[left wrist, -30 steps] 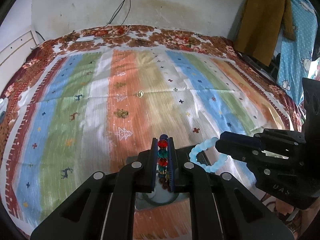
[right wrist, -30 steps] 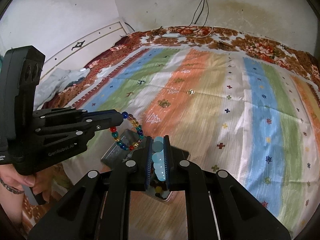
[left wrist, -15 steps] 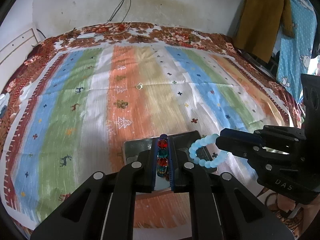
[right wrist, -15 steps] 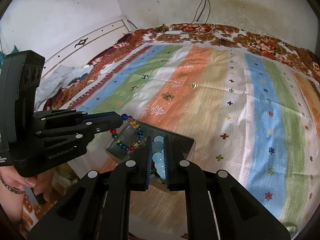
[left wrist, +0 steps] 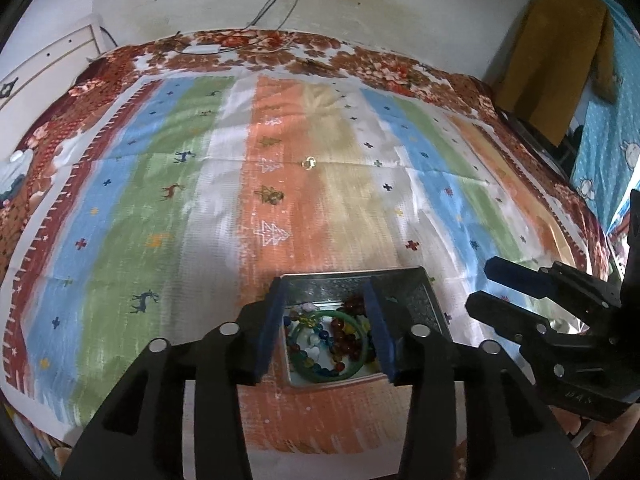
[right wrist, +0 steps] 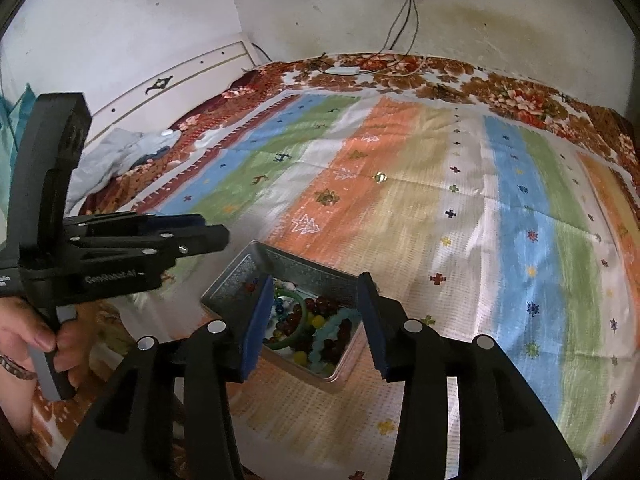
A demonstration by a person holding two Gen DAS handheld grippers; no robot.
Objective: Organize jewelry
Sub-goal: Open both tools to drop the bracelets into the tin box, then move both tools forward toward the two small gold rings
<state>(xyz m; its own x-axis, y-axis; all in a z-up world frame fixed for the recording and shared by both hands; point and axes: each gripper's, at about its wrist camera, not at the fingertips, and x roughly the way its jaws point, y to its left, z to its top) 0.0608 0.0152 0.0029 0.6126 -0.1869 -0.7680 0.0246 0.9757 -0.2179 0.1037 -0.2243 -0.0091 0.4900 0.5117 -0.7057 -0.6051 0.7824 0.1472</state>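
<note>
From the left wrist, the left gripper [left wrist: 326, 330] hangs over the metal tin [left wrist: 416, 292], jaws spread wide and holding nothing; the beaded bracelets [left wrist: 344, 338] and a green bangle [left wrist: 356, 370] lie heaped inside the tin, directly between and below the fingers. The right gripper [left wrist: 486, 290] sits just right of the tin, also parted and empty. One risk here: the tin lies near the edge of the striped bedspread [left wrist: 200, 200], so a finger dipping and catching its rim could tip it and spill the beads. From the right wrist, the right gripper [right wrist: 314, 320] is likewise wide open and empty above the tin [right wrist: 240, 272], with the pale blue bracelet [right wrist: 328, 336] and dark beads below its jaws. The left gripper [right wrist: 212, 232] hovers close at left, so the two could knock together. A small ring [right wrist: 379, 177] remains on the cloth, well apart, easily overlooked.
</note>
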